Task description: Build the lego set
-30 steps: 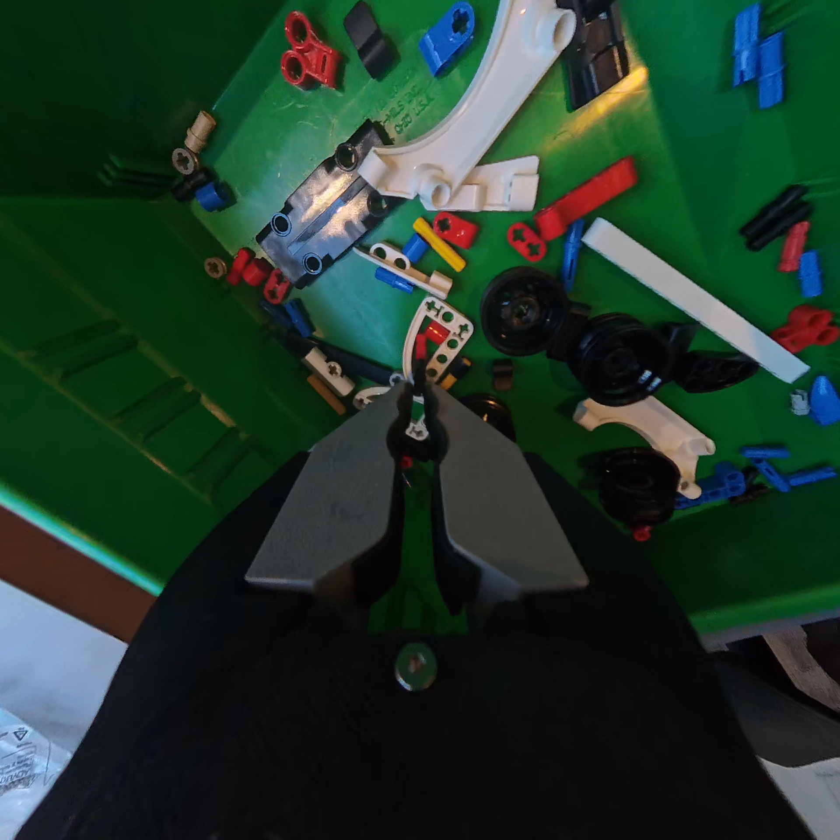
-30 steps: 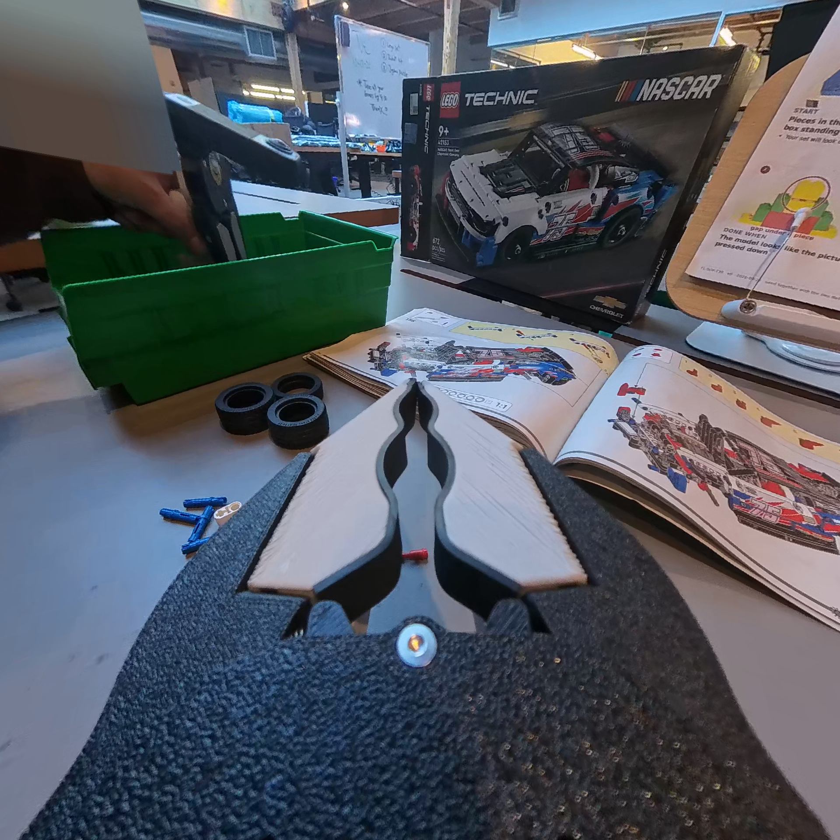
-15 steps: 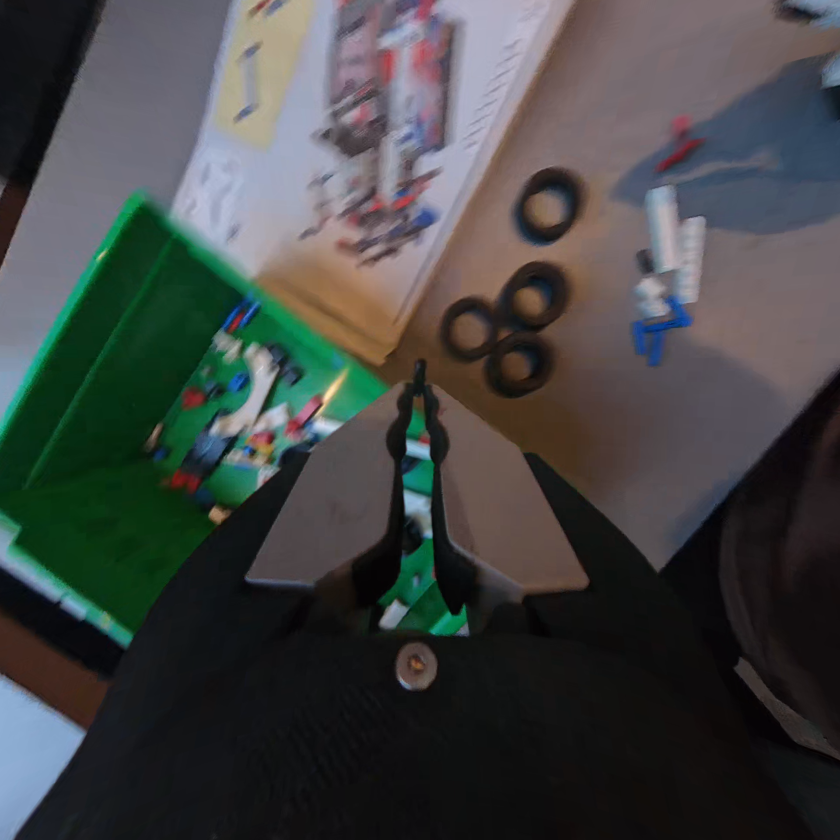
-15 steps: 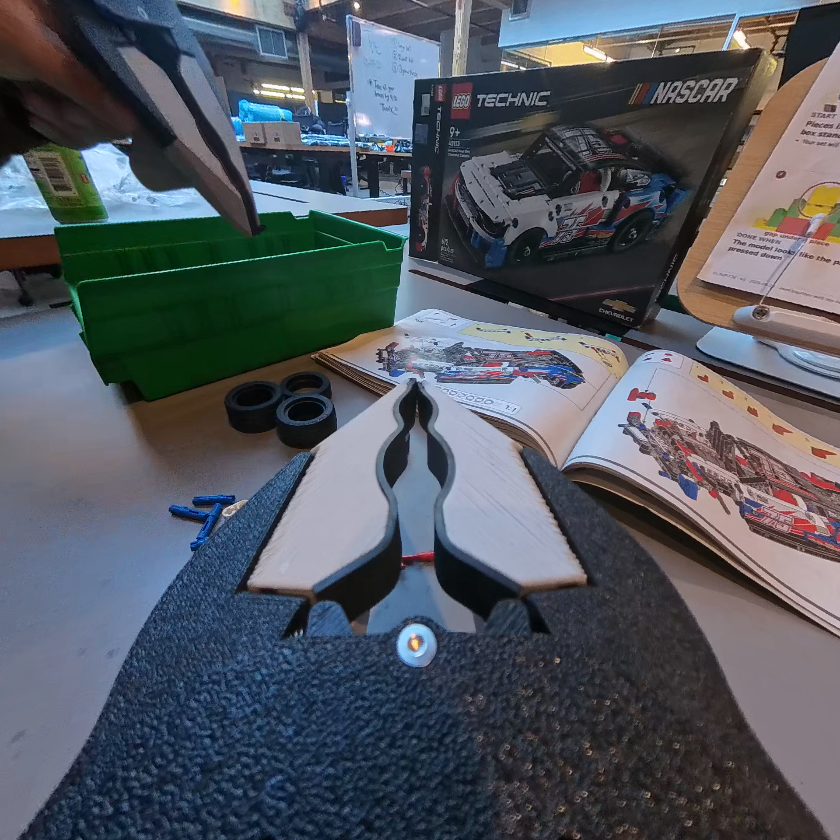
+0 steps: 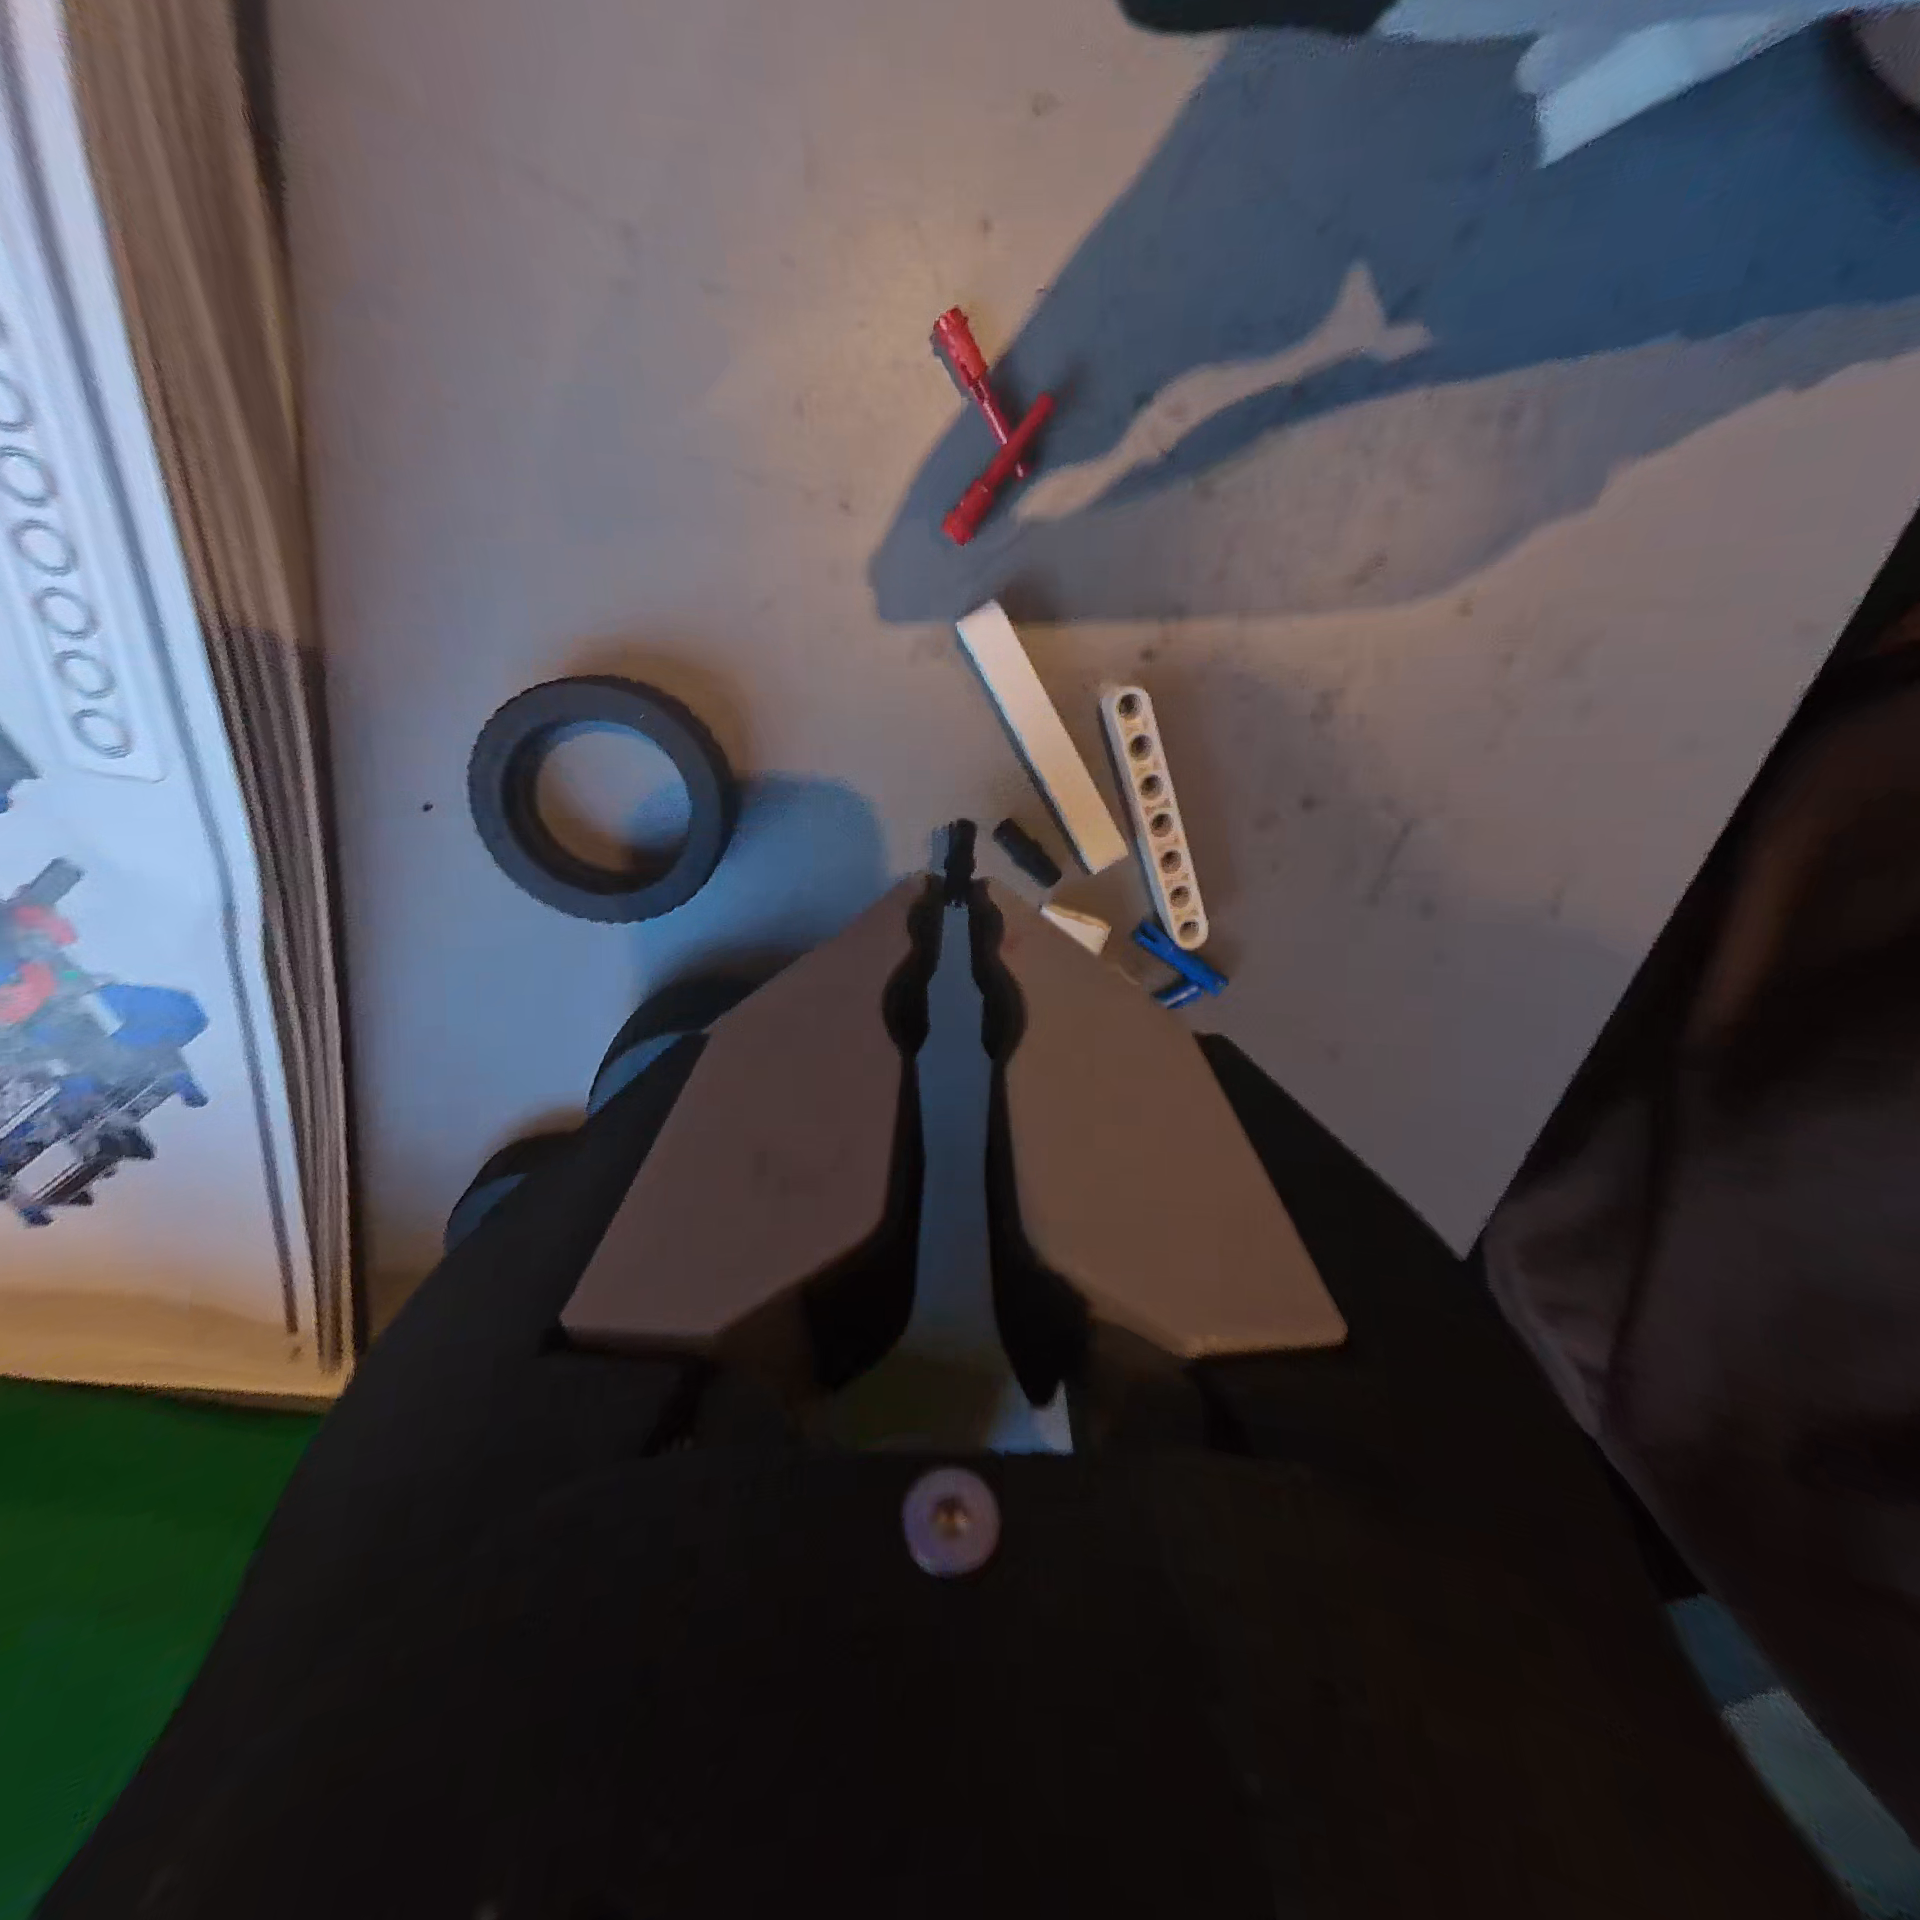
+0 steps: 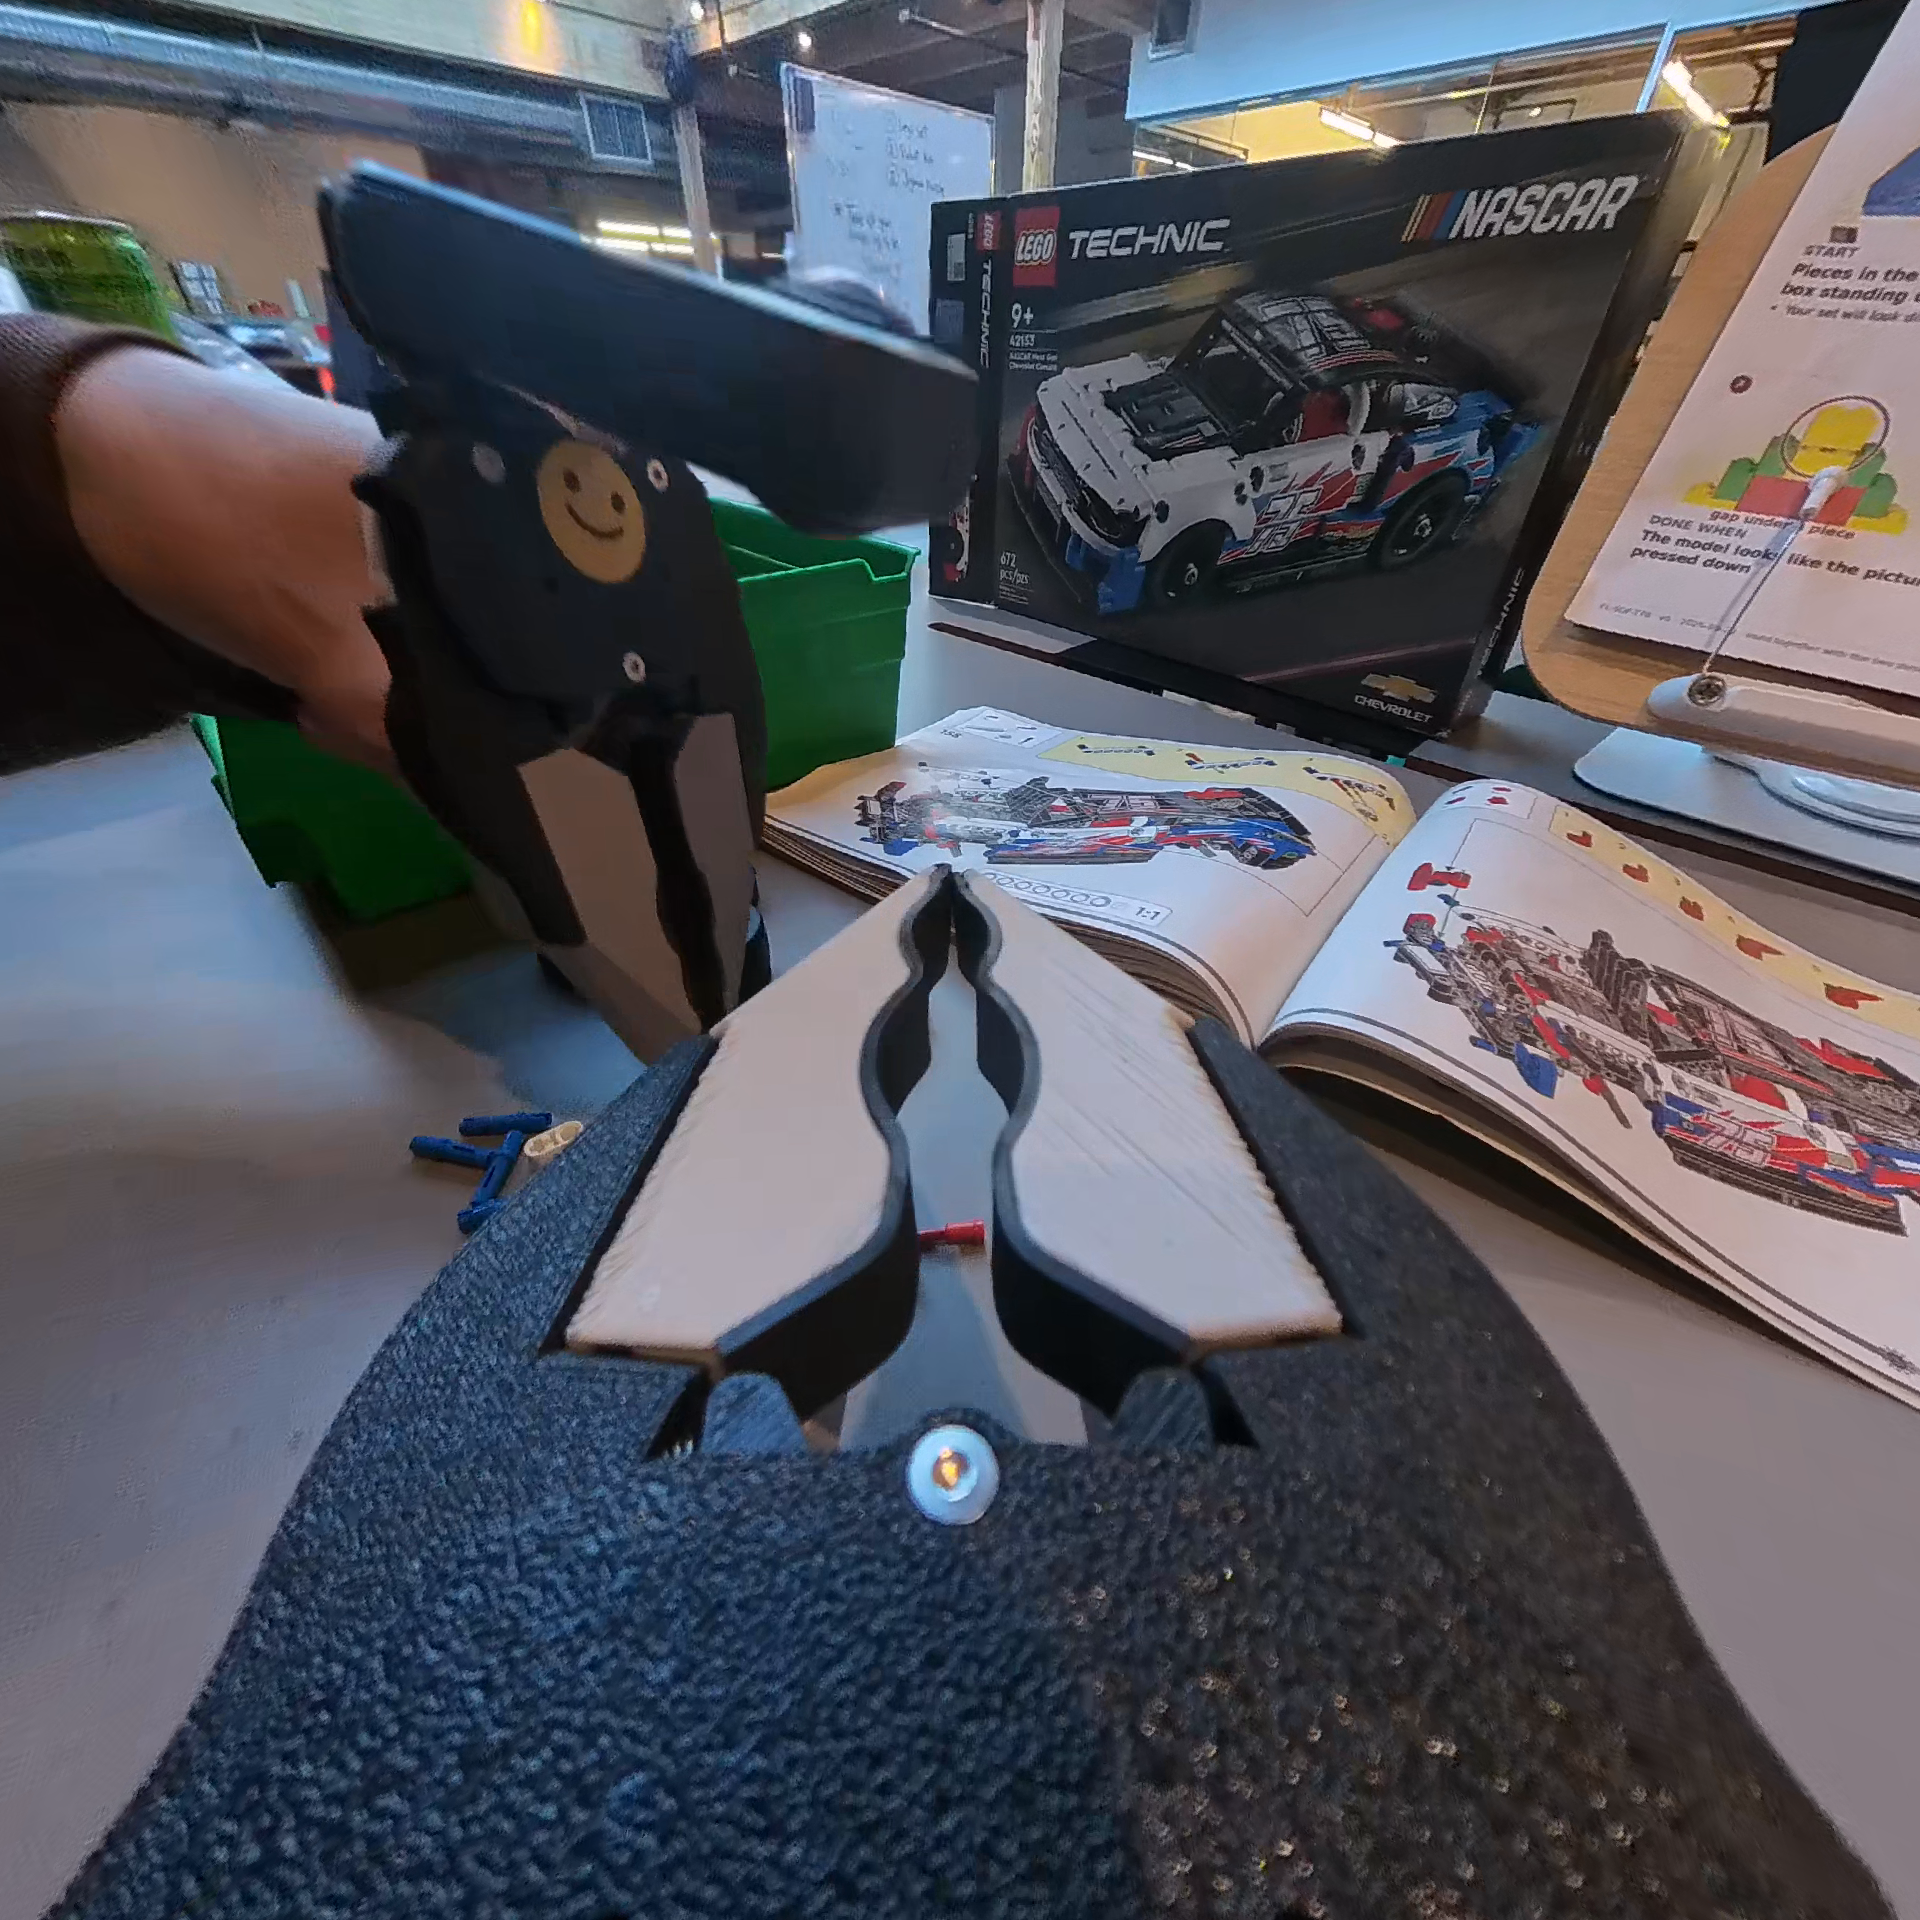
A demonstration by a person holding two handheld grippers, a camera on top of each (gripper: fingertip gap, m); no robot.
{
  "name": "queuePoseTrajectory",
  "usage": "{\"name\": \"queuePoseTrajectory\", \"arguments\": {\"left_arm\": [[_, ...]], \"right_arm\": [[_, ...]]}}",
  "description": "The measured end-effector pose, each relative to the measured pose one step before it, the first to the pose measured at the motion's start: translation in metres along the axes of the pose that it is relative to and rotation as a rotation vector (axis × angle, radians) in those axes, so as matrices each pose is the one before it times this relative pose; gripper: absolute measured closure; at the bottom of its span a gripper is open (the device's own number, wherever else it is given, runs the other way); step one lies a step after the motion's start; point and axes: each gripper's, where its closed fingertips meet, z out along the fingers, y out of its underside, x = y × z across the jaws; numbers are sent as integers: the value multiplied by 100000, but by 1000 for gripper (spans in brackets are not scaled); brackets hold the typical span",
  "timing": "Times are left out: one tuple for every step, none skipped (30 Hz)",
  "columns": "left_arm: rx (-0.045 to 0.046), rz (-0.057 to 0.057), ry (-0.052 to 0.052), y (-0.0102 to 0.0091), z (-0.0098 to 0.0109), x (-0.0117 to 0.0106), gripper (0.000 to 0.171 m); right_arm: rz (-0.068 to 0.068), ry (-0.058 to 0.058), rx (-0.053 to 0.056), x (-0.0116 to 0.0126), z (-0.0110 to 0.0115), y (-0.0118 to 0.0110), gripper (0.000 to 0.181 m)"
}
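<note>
left wrist view looks straight down on the grey table (image 5: 1351,831), where the left gripper (image 5: 957,888) has its fingers pressed together on a small black pin (image 5: 958,847) that sticks out past the tips. taking that black pin as the landmark: just to its right lies a second short black piece (image 5: 1023,850), and beside that a plain white beam (image 5: 1039,738) and a white beam with a row of holes (image 5: 1155,816), the two lying near each other at a slant. below and right of the pin sit a small white wedge piece (image 5: 1075,925) and blue pins (image 5: 1179,966). well above the pin, two red axles (image 5: 987,436) lie crossed at the edge of a shadow. to the left of the pin a black tyre (image 5: 597,798) lies flat, and farther left the open instruction booklet (image 5: 135,727) shows its page edges, with a strip of the green bin (image 5: 125,1558) at the lower left corner.

right wrist view shows the right gripper (image 6: 952,883) low over the table with its fingertips closed together and nothing between them; a red pin (image 6: 951,1234) lies on the table under the gap farther back. the left gripper (image 6: 665,997) stands nose-down just left of it, held by a person's hand (image 6: 208,540), its tips hidden behind the right gripper. blue pins (image 6: 483,1148) lie to the left, the green bin (image 6: 821,634) behind, the booklet (image 6: 1351,935) open to the right, and the set's box (image 6: 1299,447) upright at the back.
</note>
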Motion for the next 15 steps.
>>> {"name": "queuePoseTrajectory", "arguments": {"left_arm": [[-839,-217,749,16,374,77,170],[-551,-484,-66,-6,304,-47,169],[-807,-543,224,74,237,2,169],[-624,-191,1066,74,161,153,169],[147,-204,948,2,63,121,169],[696,-390,703,-51,-53,58,169],[357,-436,737,9,-83,49,164],[387,-349,530,15,-124,14,164],[619,-367,-43,-7,-152,-65,163],[500,-526,-119,15,-173,-67,162],[686,-439,195,10,-211,-3,161],[970,-306,380,-7,-223,38,161],[1001,-334,233,22,-251,16,161],[687,-461,-243,107,-347,-46,160],[850,-472,-892,144,-559,-83,160]], "right_arm": [[111,-71,31,15,-22,7,181],[-54,-65,33,-21,-10,-4,181],[-200,-138,0,-41,-3,0,181],[-304,-132,-140,-44,16,18,181],[-310,-128,-197,-56,28,24,181],[-267,-114,-141,-50,24,17,181],[-238,-147,-48,-51,23,4,181],[-206,-125,-23,-50,25,1,181],[-140,-177,6,-48,25,-3,181],[-119,-64,-51,-32,35,4,181],[-65,-42,11,-20,25,6,181],[-9,-77,-20,-27,36,0,181],[-43,-56,-125,-14,35,14,181],[-123,-15,-108,-18,24,12,181],[-176,-5,31,-18,-9,-4,181]]}}
